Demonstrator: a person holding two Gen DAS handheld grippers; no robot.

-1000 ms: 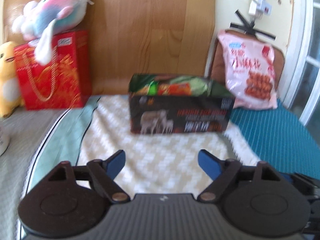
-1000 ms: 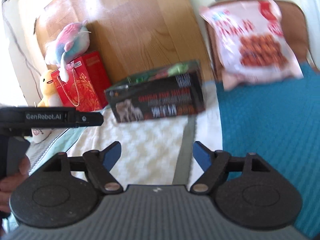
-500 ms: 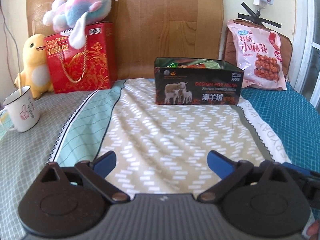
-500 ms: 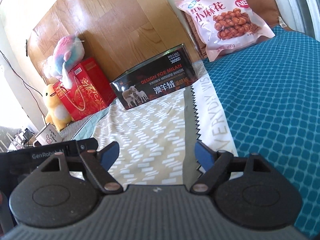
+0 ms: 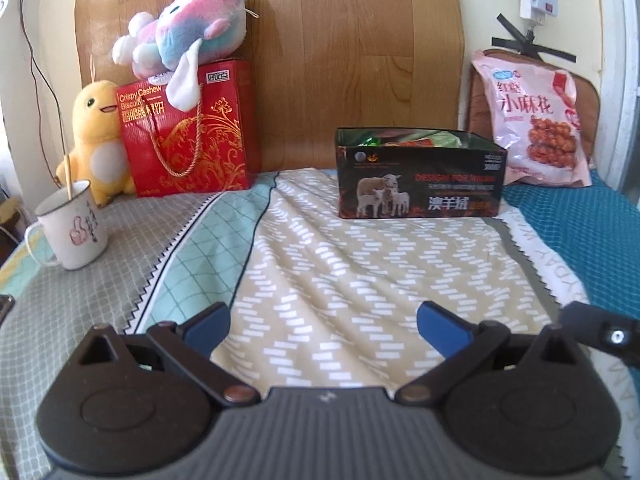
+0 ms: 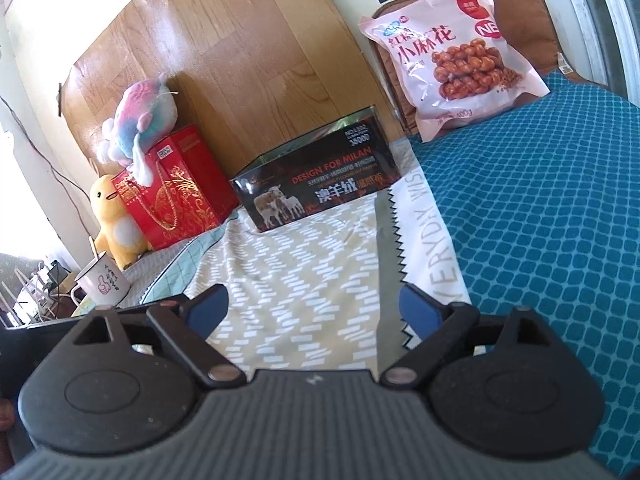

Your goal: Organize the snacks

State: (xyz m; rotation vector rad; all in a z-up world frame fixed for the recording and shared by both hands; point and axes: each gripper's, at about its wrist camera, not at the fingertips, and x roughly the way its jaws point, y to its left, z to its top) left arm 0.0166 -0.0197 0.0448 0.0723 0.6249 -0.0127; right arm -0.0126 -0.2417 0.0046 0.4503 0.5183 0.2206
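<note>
While we are holding both tools low over the patterned bedspread point(image 5: 344, 264), the left gripper point(image 5: 323, 325) is standing wide with nothing between its blue pads, its jaws having just been opening. Our right gripper point(image 6: 313, 307) is also spread wide and empty, and its jaws too have just been opening. We are facing the dark box point(image 5: 420, 178) with sheep printed on its front, which is sitting upright on the bedspread near the wooden headboard point(image 5: 320, 40), well apart from both grippers. Snack packets are showing over its open top in the left view. To its right, a pink snack bag point(image 5: 532, 120) is leaning against a brown cushion point(image 6: 520, 4), just beside the box, with its lower edge on the blue quilt point(image 6: 540, 208). To the left of the box, a red gift bag point(image 5: 188, 136) is standing against the headboard, with a pastel plush toy point(image 5: 188, 36) lying on top of it. A yellow plush duck point(image 5: 96, 140) is sitting beside the gift bag, and a white mug point(image 5: 72, 226) is standing in front of the duck.
</note>
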